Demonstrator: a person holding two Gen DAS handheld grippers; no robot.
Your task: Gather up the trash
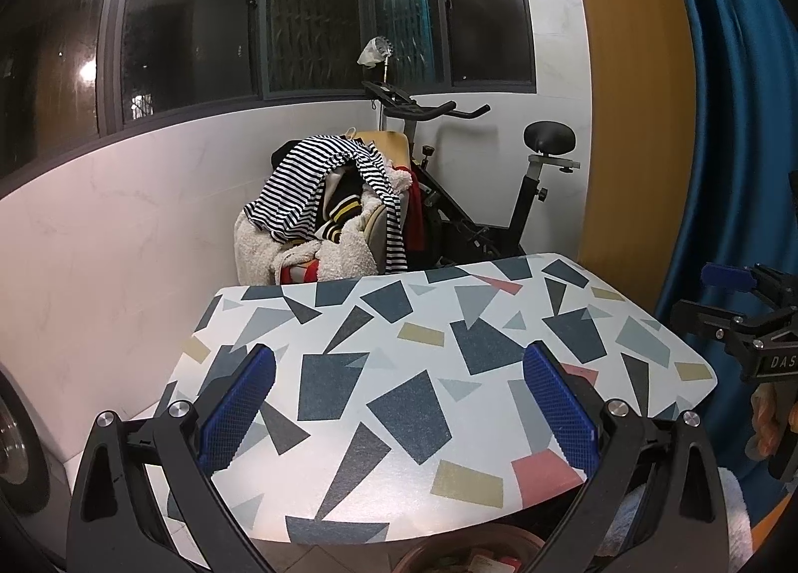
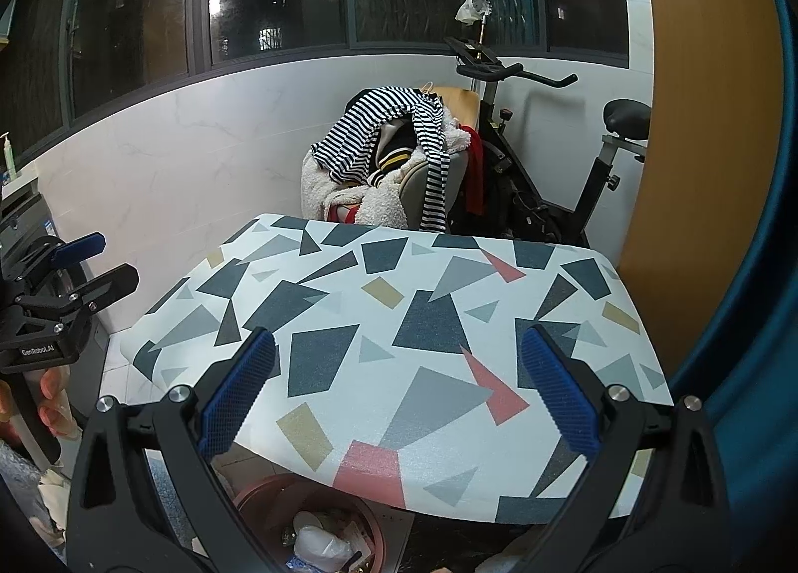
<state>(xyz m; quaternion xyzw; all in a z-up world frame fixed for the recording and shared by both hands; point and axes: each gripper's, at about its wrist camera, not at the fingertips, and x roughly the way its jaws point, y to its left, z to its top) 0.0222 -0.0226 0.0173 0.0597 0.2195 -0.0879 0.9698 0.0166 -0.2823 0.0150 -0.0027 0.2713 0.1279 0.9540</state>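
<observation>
Both my grippers, left gripper (image 1: 399,403) and right gripper (image 2: 399,398), hover with fingers spread wide, holding nothing, above the patterned surface (image 2: 399,303). The trash (image 2: 319,540) lies in the reddish bin (image 2: 259,498) on the floor, below the surface's near edge, beneath my right fingers.

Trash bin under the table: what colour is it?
Reddish-brown trash bin, seen best in the right wrist view.
</observation>
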